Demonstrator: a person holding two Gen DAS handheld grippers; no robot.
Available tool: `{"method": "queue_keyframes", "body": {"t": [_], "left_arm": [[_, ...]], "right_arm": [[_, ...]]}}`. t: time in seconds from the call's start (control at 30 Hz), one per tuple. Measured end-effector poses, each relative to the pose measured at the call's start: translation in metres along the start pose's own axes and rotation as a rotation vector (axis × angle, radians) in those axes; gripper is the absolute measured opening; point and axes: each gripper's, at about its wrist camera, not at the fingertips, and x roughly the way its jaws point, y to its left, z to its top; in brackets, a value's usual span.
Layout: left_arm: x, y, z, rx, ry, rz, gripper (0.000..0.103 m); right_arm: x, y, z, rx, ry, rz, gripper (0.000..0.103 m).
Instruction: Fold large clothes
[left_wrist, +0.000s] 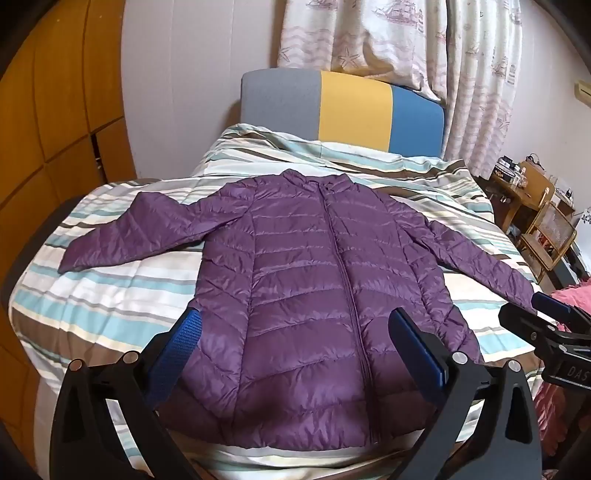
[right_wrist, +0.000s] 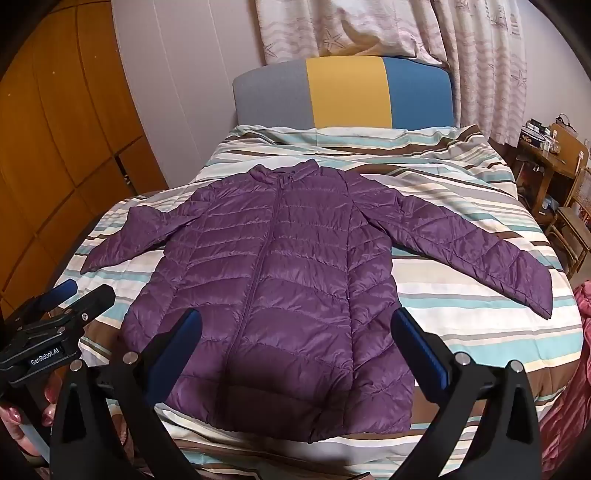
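Observation:
A purple quilted puffer jacket (left_wrist: 306, 280) lies flat and zipped on the striped bed cover, collar toward the headboard, both sleeves spread out; it also shows in the right wrist view (right_wrist: 291, 284). My left gripper (left_wrist: 295, 325) is open and empty, held above the jacket's lower hem. My right gripper (right_wrist: 295, 325) is open and empty, above the hem a little to the right. The right gripper shows at the right edge of the left wrist view (left_wrist: 546, 314), near the right sleeve cuff. The left gripper shows at the left of the right wrist view (right_wrist: 70, 295).
The bed (left_wrist: 110, 295) has a striped cover and a grey, yellow and blue headboard (left_wrist: 347, 107). A wooden wardrobe (left_wrist: 48, 122) stands at the left. Curtains (left_wrist: 443, 55) hang behind. Wooden furniture (left_wrist: 543, 214) and pink fabric (right_wrist: 576, 387) are at the right.

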Motion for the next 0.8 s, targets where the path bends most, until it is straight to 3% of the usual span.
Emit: {"method": "queue_keyframes", "body": {"t": [0.8], "left_arm": [[0.0017,0.0004,-0.0029,-0.003,0.004,0.004,0.1]], "right_arm": [[0.0022,-0.0057,-0.0012,0.016,0.004,-0.011,0.101]]}}
